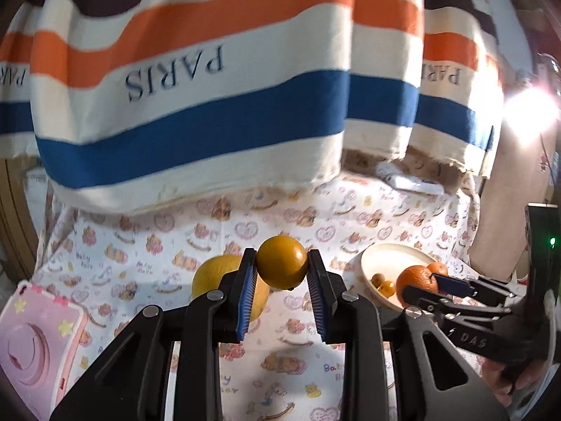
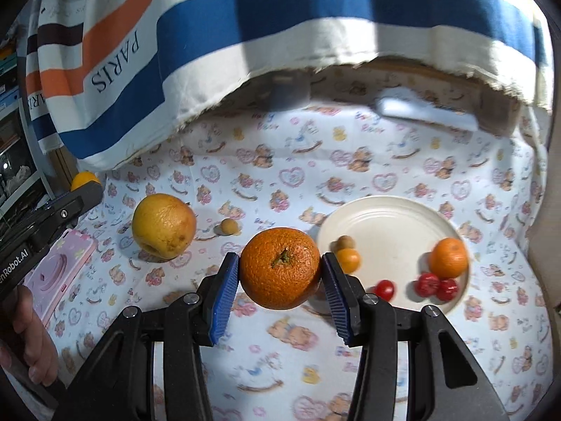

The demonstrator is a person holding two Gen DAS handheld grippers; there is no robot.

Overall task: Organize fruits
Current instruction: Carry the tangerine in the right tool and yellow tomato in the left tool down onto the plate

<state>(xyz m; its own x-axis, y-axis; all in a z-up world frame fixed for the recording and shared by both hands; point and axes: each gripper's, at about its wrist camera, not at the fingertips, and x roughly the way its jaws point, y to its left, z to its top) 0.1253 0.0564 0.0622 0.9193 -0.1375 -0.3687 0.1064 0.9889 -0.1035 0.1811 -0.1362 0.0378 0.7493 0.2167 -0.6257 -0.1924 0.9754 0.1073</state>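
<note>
My left gripper (image 1: 282, 268) is shut on a smooth yellow-orange fruit (image 1: 282, 263) and holds it above the cloth; it shows at the left edge of the right wrist view (image 2: 84, 179). My right gripper (image 2: 280, 270) is shut on a large rough orange (image 2: 280, 268), held just left of the cream plate (image 2: 392, 224); it also shows in the left wrist view (image 1: 417, 279). On the plate lie a small orange (image 2: 448, 258), red cherry tomatoes (image 2: 436, 285), a kumquat (image 2: 347, 260) and a brownish small fruit (image 2: 343, 242). A big yellow grapefruit (image 2: 164, 225) and a small tan fruit (image 2: 229, 227) lie on the cloth.
A pink toy camera (image 2: 58, 277) lies at the left on the patterned cloth (image 2: 280, 175). A striped "PARIS" fabric (image 2: 210, 35) hangs over the back. A white object (image 2: 426, 114) lies at the back right under it.
</note>
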